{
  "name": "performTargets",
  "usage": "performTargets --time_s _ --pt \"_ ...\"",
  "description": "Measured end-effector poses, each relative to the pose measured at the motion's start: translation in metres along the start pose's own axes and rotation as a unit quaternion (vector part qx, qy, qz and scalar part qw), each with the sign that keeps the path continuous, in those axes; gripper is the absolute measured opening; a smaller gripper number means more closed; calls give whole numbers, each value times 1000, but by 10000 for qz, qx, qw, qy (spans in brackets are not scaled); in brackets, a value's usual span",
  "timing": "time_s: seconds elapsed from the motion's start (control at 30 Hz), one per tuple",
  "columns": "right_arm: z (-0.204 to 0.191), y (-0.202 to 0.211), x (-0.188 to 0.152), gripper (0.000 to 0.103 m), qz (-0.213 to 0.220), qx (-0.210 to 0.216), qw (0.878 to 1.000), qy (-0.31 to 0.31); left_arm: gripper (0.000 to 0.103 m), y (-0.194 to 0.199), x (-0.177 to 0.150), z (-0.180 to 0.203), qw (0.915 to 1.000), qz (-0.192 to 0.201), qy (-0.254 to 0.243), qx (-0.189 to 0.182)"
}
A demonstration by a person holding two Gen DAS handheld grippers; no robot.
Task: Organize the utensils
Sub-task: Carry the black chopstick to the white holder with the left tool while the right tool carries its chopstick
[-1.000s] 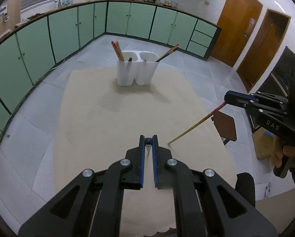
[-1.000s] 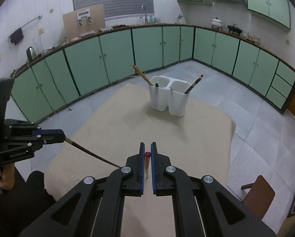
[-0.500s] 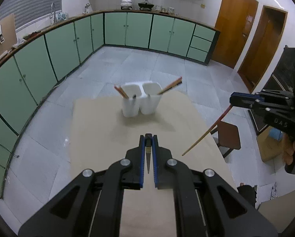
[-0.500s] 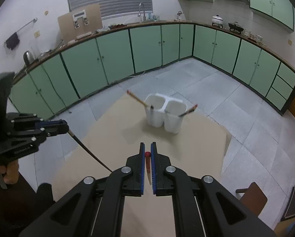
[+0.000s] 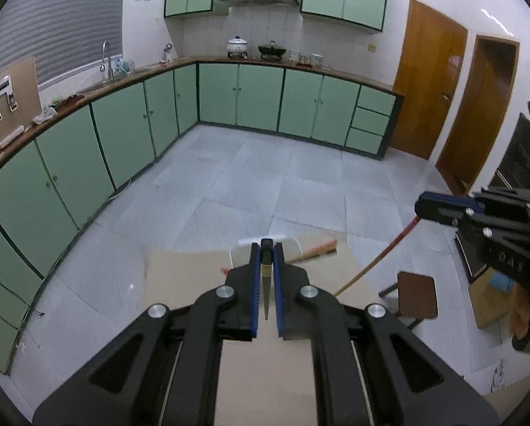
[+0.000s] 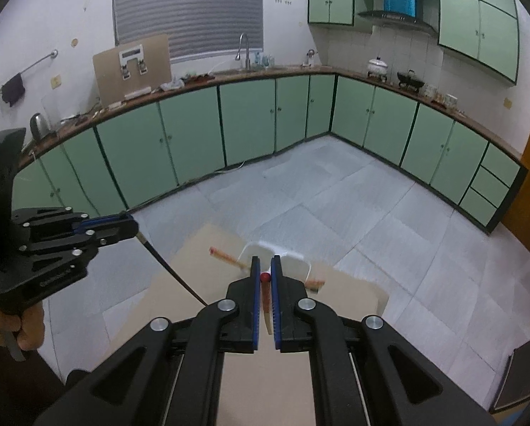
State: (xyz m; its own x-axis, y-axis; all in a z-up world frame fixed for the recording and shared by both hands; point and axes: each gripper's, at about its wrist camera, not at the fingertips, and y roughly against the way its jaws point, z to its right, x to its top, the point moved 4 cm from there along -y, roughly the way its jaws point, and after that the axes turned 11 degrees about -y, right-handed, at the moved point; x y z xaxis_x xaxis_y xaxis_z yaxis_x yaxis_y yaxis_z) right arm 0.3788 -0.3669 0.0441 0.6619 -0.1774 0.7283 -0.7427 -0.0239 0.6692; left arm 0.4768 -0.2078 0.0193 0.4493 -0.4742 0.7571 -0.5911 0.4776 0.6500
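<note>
Chopstick [image 6: 265, 294] clamped in right gripper [image 6: 265, 277], red end forward

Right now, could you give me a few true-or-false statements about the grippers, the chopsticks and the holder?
1. The left gripper is shut on a chopstick. True.
2. The right gripper is empty. False: it grips a red-tipped chopstick.
3. The white holder stands on the floor. False: it stands on the table.
4. Chopsticks already lean out of the holder. True.
5. Both held chopsticks rest on the table. False: they hang above it.
</note>
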Motion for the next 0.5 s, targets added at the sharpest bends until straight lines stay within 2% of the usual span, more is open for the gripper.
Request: performTargets --time_s 0.27,0.5 --pt "10 -32 37 6 162 -94 9997 -162 6 -39 42 -8 9997 148 146 110" --pt "33 -80 58 6 225 -151 9987 -425 6 -97 55 -26 9991 151 327 206"
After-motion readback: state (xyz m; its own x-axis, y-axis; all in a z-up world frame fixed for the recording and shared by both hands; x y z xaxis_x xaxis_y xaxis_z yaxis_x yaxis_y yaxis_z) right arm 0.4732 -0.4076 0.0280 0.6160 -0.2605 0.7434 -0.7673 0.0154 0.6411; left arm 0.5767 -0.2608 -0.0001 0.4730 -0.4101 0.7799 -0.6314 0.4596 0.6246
